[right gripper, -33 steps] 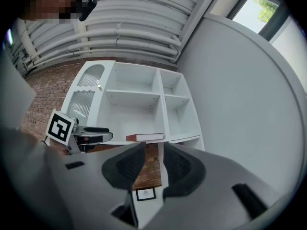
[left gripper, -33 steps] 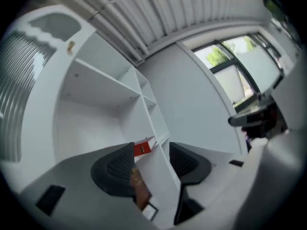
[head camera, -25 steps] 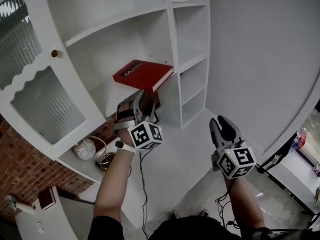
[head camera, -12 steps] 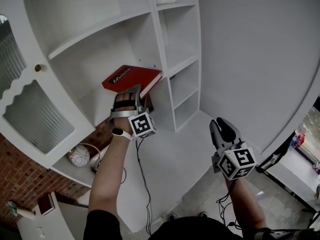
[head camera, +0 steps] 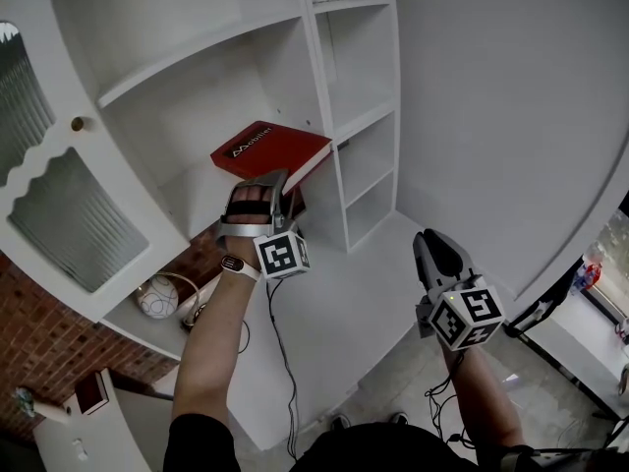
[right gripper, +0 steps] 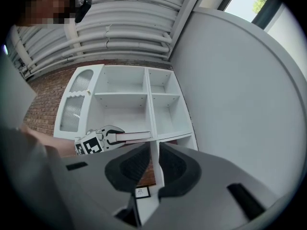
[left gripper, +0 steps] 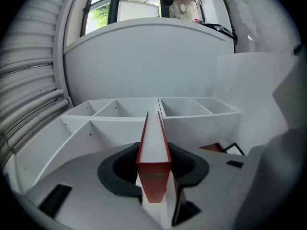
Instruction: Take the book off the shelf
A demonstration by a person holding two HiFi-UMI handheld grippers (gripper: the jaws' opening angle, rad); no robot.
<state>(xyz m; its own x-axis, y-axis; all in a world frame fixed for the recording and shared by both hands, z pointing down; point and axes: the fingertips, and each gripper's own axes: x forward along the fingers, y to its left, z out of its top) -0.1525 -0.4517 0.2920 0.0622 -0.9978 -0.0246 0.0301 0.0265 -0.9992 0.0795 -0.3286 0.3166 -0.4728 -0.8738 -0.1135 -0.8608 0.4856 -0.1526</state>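
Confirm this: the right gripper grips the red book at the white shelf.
Wrong gripper. The left gripper grips the red book at the white shelf; the left gripper view shows its jaws, which have just been closing, pressed on it.

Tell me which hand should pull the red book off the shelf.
Left. The left tool, jaws just closed, already clamps the red book on the shelf. The right tool, jaws just closing on nothing, hangs well clear of it.

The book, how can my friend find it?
Find the white shelf unit. A book lies flat on its wide middle shelf. It is the only thing on that shelf, bright red, and the left gripper's jaws have just closed on it.
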